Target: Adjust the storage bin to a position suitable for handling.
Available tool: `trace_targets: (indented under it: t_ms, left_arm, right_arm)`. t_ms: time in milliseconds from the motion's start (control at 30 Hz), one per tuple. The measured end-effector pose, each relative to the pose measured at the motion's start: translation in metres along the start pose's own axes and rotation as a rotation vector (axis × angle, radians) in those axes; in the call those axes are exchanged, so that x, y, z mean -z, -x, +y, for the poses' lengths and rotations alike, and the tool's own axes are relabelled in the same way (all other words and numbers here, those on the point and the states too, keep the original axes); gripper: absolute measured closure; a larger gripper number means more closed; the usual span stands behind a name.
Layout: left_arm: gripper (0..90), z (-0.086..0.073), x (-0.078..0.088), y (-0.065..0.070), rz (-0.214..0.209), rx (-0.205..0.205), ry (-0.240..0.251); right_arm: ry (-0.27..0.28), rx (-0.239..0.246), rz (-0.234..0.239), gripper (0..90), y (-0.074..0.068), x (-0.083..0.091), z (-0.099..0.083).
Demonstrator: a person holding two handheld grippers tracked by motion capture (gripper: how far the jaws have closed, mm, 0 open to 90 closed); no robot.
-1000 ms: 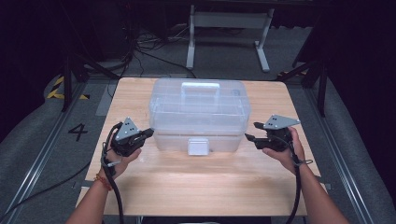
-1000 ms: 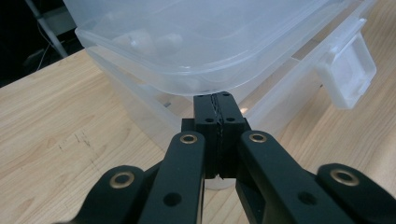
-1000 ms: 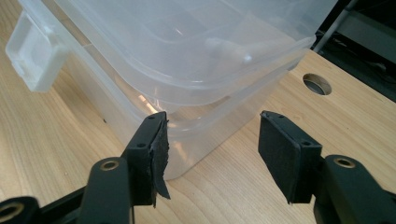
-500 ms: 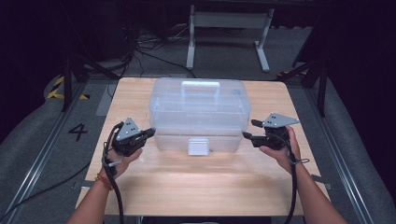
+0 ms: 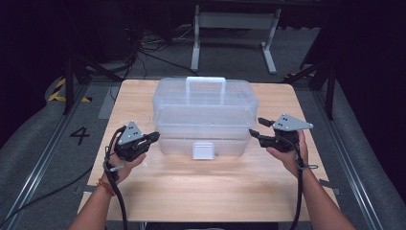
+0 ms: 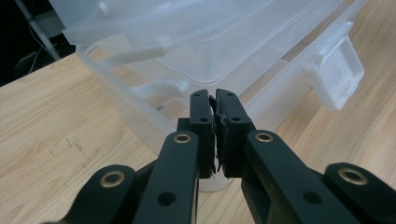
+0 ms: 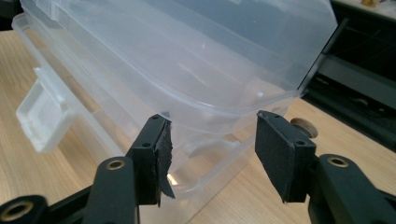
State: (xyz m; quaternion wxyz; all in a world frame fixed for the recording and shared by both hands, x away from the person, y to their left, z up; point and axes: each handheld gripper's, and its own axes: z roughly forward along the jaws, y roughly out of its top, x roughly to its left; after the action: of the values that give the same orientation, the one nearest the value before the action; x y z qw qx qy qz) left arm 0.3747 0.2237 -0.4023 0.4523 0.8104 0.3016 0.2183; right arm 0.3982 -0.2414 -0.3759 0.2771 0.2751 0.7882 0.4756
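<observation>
translucent plastic forms the storage box (image 5: 205,117), which sits at the centre of the wooden table (image 5: 201,187), its white handle (image 5: 206,82) on top and white latch (image 5: 202,150) on the near face. the contents cannot be made out through the cloudy walls. the lid looks slightly lifted at the corners in both gripper views, but whether the latch is engaged cannot be told.

the left gripper (image 5: 154,136) hovers just beside the box's near left corner; in the left gripper view its jaws are pressed together with nothing between them, and the pad (image 6: 218,135) rubber looks torn. the right gripper (image 5: 256,129) is at the near right corner; in the right gripper view its jaws are spread apart, framing the box corner (image 7: 219,126) without clear contact. a small round wooden knob (image 7: 303,126) lies on the table behind the right-hand jaw, partly hidden.

cables (image 5: 115,191) trail from each gripper over the near table edge. the table stands on grey floor (image 5: 38,143) bearing a painted numeral 4 (image 5: 80,135). behind it are a white metal frame (image 5: 234,28), loose cables and dark surroundings.
</observation>
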Motion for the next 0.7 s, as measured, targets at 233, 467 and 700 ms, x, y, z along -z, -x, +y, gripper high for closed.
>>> trace_targets:
  t_ms: [233,467,700]
  left_arm:
    - [85.0,0.000,0.000,0.000,-0.008,0.003,0.002]
    - [84.5,0.000,0.000,-0.001,-0.013,-0.001,0.005]
    - [84.3,-0.001,0.000,-0.002,-0.017,0.001,0.006]
  right_arm:
    - [0.036,0.011,-0.017,49.6,-0.002,0.000,0.009]
    - [0.047,0.023,-0.042,50.0,-0.001,0.000,0.016]
    - [0.072,0.028,-0.083,49.0,0.001,-0.005,0.024]
